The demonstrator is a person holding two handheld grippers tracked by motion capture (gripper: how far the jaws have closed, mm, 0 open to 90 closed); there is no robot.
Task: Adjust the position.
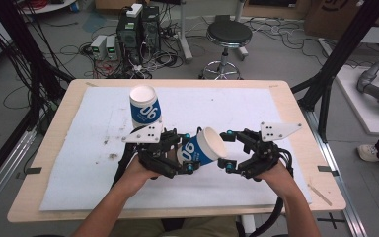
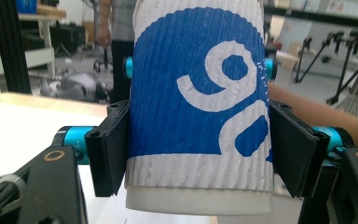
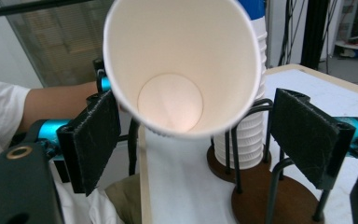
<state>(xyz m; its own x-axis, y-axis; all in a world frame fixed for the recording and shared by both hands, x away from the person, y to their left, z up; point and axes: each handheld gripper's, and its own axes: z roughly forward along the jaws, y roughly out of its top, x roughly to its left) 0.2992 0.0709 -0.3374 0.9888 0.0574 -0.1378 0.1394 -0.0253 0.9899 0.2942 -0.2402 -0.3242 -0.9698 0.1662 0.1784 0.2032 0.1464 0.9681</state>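
At centre frame the left gripper clamps the tilted cup while the right gripper gapes around its rim, gripping nothing; a careless squeeze there could crush the paper.

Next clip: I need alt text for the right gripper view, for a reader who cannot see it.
An empty white paper cup faces the camera mouth-first between the right tongs, whose black pads stand apart from it. Behind it, stacked cups sit in a wire holder on a round wooden base.
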